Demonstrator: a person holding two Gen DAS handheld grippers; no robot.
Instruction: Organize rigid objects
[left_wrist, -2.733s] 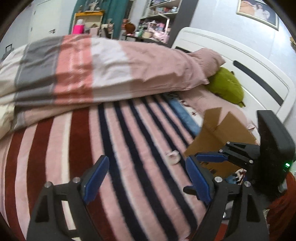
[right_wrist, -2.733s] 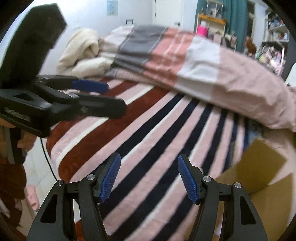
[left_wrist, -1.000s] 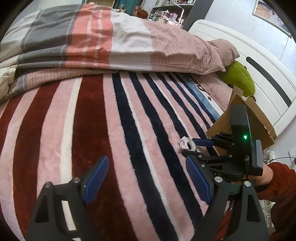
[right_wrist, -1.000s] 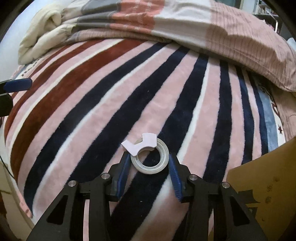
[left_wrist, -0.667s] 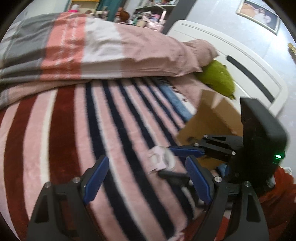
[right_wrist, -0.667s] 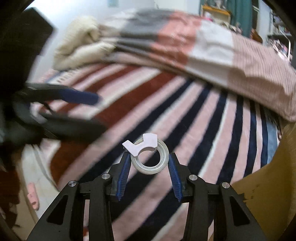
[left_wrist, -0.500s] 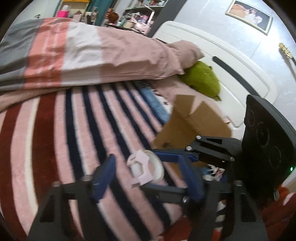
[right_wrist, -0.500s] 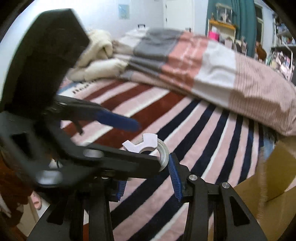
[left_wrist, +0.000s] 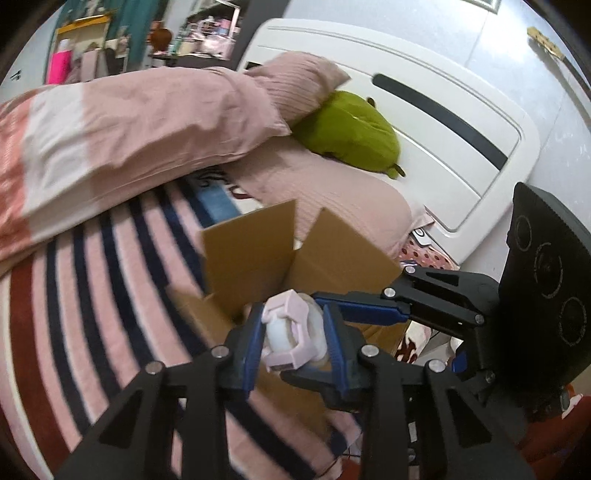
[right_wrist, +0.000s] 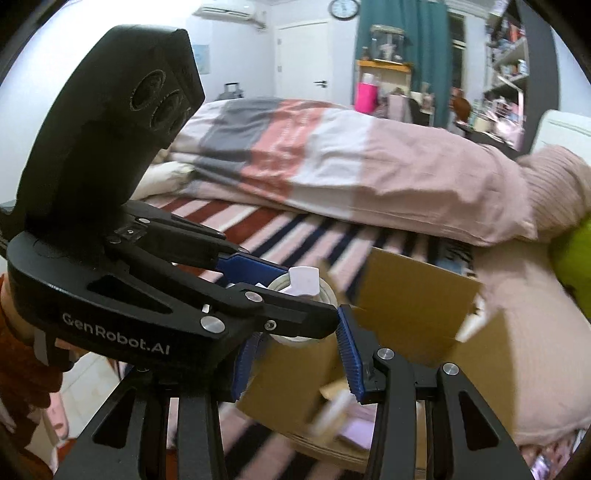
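L gripper (left_wrist: 291, 341) closing on tape roll (left_wrist: 286, 334) | R gripper (right_wrist: 295, 345) grips same roll, jaws part-open | box (left_wrist: 255, 254) just ahead | tip: R lets go only once L pads bite, then drop in box

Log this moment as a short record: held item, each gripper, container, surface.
held item: tape roll with a pink dispenser clip
left gripper: jaws closing on the tape roll, one pad on each side
right gripper: shut on the tape roll from its other side
container: open cardboard box, flaps up, just beyond the roll
surface: striped blanket on a bed
nearby: green plush by the headboard
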